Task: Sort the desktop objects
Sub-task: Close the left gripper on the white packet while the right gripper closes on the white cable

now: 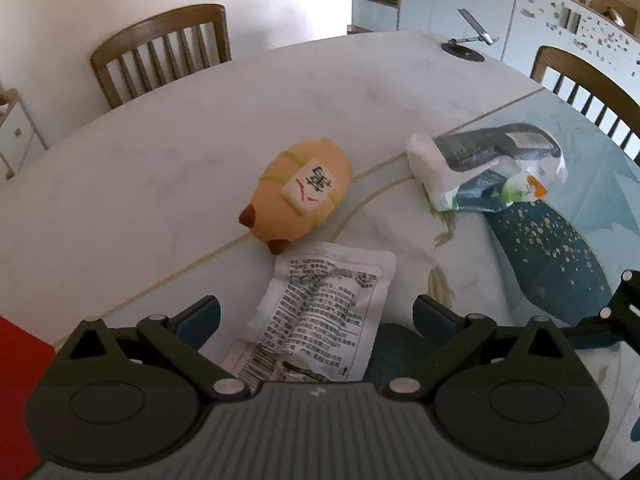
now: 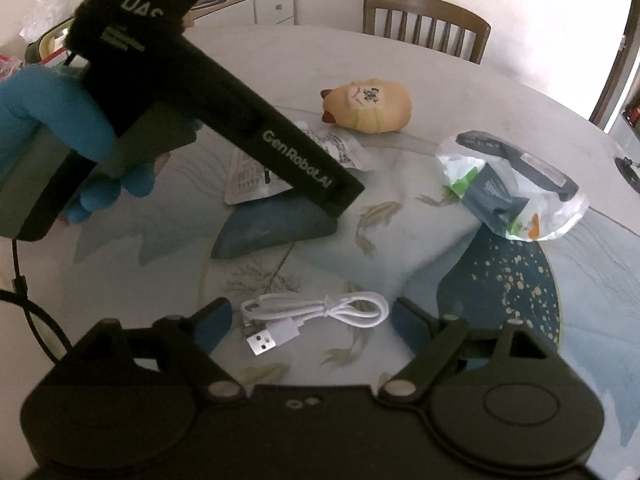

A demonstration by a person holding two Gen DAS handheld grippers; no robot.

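While the right claw (image 2: 310, 322) hangs with its jaws spread wide, the coiled white USB cable (image 2: 316, 314) lies on the surface (image 2: 460, 92) right between its blue fingers (image 2: 218, 320), not pinched by anything. Over on the left, the left claw (image 1: 316, 316) is wide open too, straddling a crinkled white printed packet (image 1: 320, 312) without gripping it. Just past that sits a squishy orange animal toy (image 1: 302, 190), with a plastic bag holding a dark box (image 1: 492, 168) off to its right.

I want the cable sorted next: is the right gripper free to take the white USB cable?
Probably yes: the right gripper is open, the white USB cable lies between its fingers, nothing covering it.
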